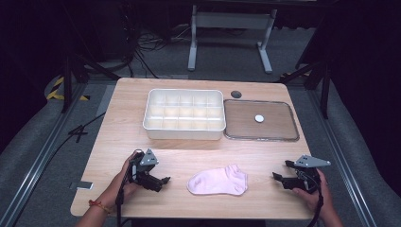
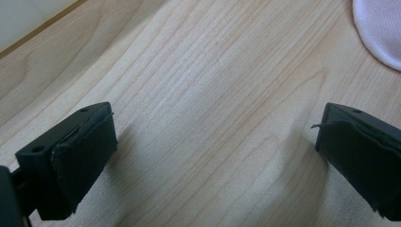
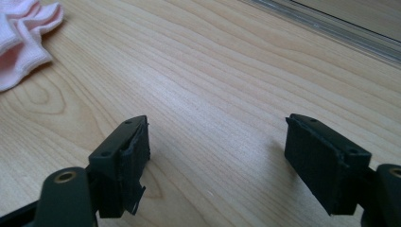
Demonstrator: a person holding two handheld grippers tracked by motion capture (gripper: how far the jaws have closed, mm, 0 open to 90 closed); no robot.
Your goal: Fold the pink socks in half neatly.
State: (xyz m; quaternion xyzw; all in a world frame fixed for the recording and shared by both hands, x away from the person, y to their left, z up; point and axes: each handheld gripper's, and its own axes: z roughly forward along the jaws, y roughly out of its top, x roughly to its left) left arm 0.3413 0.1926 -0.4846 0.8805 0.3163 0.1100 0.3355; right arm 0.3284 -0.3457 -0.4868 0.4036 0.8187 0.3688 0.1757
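Observation:
A pale pink sock [image 1: 218, 180] lies flat near the table's front edge, midway between my two grippers. My left gripper [image 1: 160, 182] rests on the wood just left of it, jaws wide apart and empty. In the left gripper view [image 2: 215, 156] the sock's toe [image 2: 380, 28] shows at the upper right. My right gripper [image 1: 283, 173] sits to the sock's right, also open with nothing between its fingers. In the right gripper view [image 3: 217, 161] the sock's cuff [image 3: 23, 38] lies at the upper left.
A white divided box [image 1: 184, 114] with several compartments stands behind the sock. Right of it lies its clear lid [image 1: 261, 120] with a small white disc [image 1: 259, 118] on it. A dark round spot [image 1: 236, 94] marks the table behind the lid.

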